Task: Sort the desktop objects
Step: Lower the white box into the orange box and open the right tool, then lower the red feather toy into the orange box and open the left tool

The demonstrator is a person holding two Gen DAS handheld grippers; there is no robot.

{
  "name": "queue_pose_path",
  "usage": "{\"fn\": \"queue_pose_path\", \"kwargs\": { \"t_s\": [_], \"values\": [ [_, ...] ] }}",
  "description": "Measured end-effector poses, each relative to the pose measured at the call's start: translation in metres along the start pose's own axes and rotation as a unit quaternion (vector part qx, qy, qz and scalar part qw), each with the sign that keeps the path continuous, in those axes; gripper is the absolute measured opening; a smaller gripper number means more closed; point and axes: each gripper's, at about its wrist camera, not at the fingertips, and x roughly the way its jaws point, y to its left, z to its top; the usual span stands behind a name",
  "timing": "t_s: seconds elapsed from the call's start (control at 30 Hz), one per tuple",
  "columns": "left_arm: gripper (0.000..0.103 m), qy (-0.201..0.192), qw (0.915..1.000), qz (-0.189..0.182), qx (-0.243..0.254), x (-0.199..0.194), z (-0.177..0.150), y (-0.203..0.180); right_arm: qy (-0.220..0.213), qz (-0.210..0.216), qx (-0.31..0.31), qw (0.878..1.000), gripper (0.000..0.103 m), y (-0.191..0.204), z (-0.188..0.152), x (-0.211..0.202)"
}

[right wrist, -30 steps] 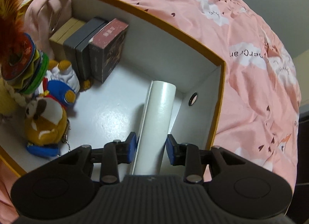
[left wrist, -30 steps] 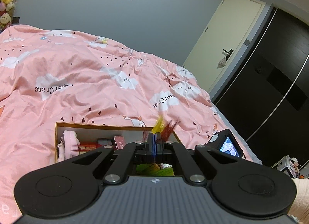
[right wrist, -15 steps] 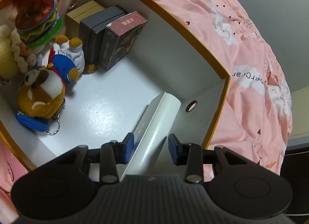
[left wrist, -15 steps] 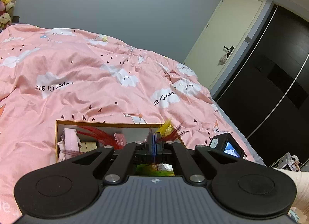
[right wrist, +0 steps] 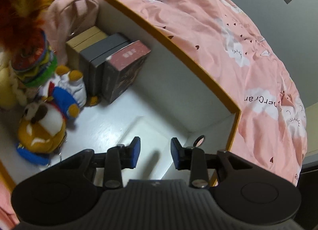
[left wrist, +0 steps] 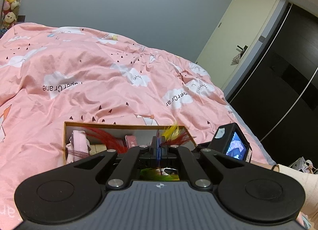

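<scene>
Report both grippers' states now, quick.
Left gripper: closed on a feather shuttlecock.
Right gripper: open, nothing between its pads, over the box.

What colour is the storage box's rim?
Orange-yellow rim on a white-walled box, clearest in the right wrist view.

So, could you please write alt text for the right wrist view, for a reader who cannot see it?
The right gripper hangs open and empty over the white floor of an orange-rimmed box that sits on a pink bedspread. At the box's left stand three small boxes, two plush toys and a feathered toy.
</scene>
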Motion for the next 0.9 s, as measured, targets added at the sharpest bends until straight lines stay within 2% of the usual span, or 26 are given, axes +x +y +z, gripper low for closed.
{"fn": "queue_pose_path", "kwargs": {
  "t_s": [0.1,0.23,0.33,0.47,0.57,0.8,0.9],
  "values": [
    [0.0,0.002,1.0,0.002,-0.002,0.002,0.0,0.002,0.005,0.005,0.008,1.0,0.034,-0.002,0.003,0.005],
    [0.0,0.002,1.0,0.002,-0.006,0.004,0.001,0.005,-0.011,0.056,0.042,0.997,0.035,-0.005,0.006,0.001],
    [0.0,0.002,1.0,0.003,-0.008,0.005,0.002,0.006,-0.027,0.08,0.029,0.996,0.034,0.005,0.012,0.001],
    [0.0,0.005,0.9999,0.005,-0.008,0.006,0.001,0.007,-0.024,0.075,-0.015,0.997,0.034,0.026,0.012,0.01],
    [0.0,0.005,0.9999,0.005,-0.009,0.006,0.0,0.009,-0.003,0.057,-0.032,0.998,0.035,0.031,0.009,0.018],
    [0.0,0.004,0.9999,0.01,-0.013,0.006,0.002,0.014,0.03,0.032,-0.022,0.999,0.036,0.02,-0.004,0.022],
    [0.0,0.002,0.9998,0.014,-0.011,0.005,0.003,0.015,0.043,0.035,-0.014,0.998,0.036,0.014,-0.008,0.022]
  ]
}}
